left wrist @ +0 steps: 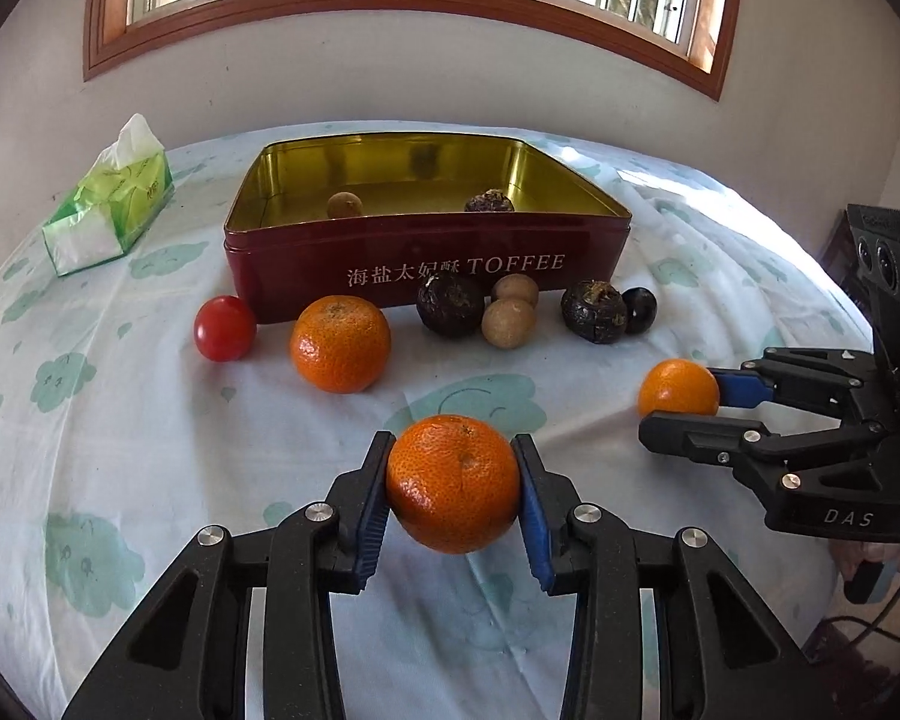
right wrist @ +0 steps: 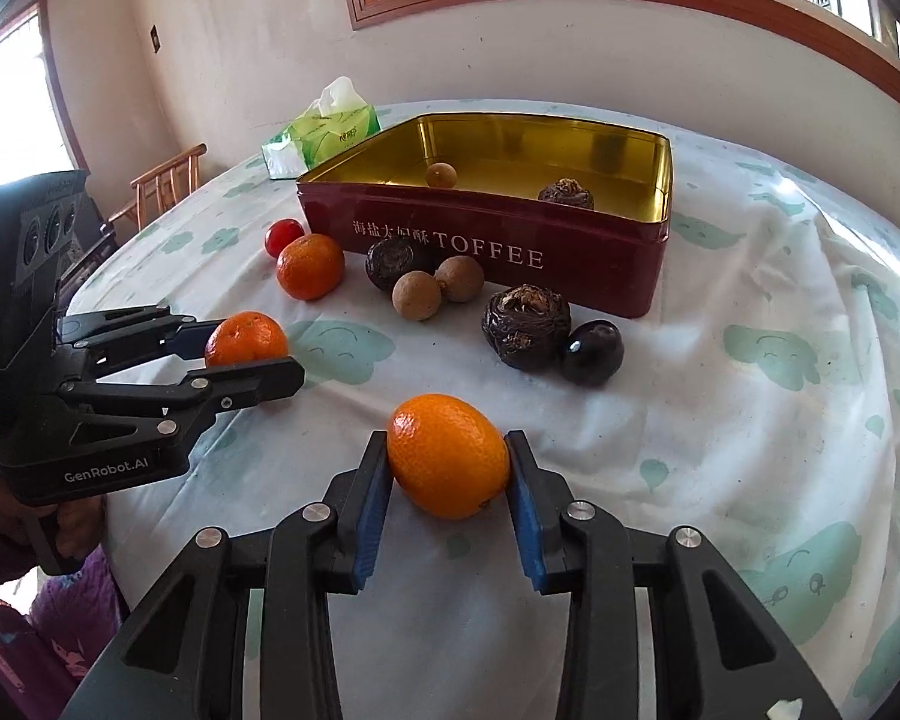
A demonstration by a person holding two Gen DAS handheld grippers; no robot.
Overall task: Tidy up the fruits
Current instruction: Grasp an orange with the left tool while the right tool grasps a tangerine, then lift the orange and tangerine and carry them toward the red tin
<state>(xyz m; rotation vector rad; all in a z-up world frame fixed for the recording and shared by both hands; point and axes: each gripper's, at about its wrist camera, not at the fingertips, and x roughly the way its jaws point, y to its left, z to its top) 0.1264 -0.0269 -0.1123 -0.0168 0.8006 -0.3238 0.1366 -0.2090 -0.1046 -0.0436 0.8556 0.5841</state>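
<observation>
Two tools (left wrist: 453,483) (right wrist: 448,464) grip oranges (left wrist: 453,483) (right wrist: 448,464) above clouded tablecloth (left wrist: 120,420).

Both wrist cameras look low and close along their fingers, sharing the toffee tin (left wrist: 426,264) (right wrist: 480,252) ahead

- three oranges (left wrist: 453,483) (left wrist: 340,342) (left wrist: 678,388)
- one red tomato (left wrist: 225,328)
- three dark wrinkled fruits (left wrist: 450,304) (left wrist: 594,310) (left wrist: 489,201)
- three tan longans (left wrist: 508,323) (left wrist: 515,290) (left wrist: 344,205)
- one dark plum (left wrist: 639,309)
- one toffee tin (left wrist: 330,276)
- one tissue pack (left wrist: 111,204)

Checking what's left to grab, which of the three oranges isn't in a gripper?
The orange beside the red tomato, before the toffee tin; nothing grips it.
</observation>
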